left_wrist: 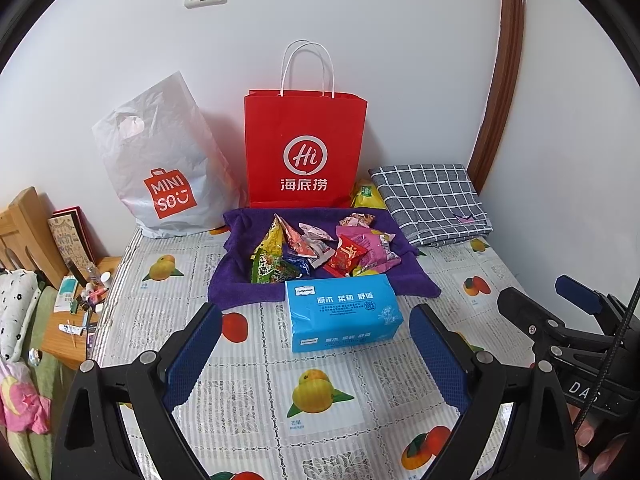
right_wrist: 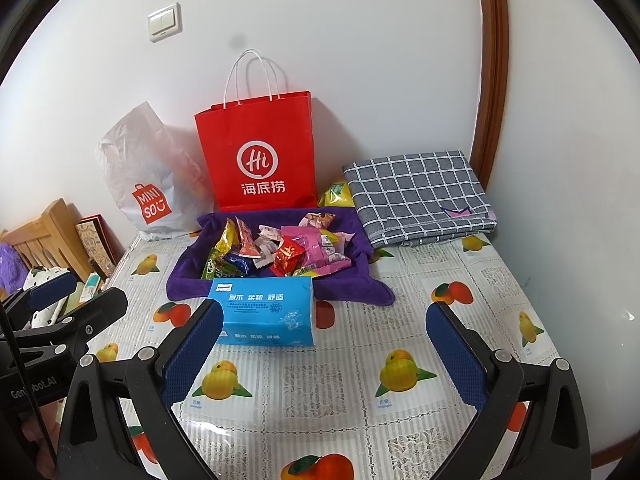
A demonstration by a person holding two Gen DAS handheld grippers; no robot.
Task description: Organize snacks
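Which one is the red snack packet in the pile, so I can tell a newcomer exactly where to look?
Start at the red bag standing against the wall; the purple towel lies in front of it with the snacks heaped on it. The red packet sits near the heap's front, just behind the blue tissue pack. It is the only solid red wrapper, with gold characters, flanked by pink packets.

A home bedroom: wooden headboard point(left_wrist: 24, 232), cluttered nightstand point(left_wrist: 76, 316), and fruit-print tablecloth point(left_wrist: 240, 392) against the wall.
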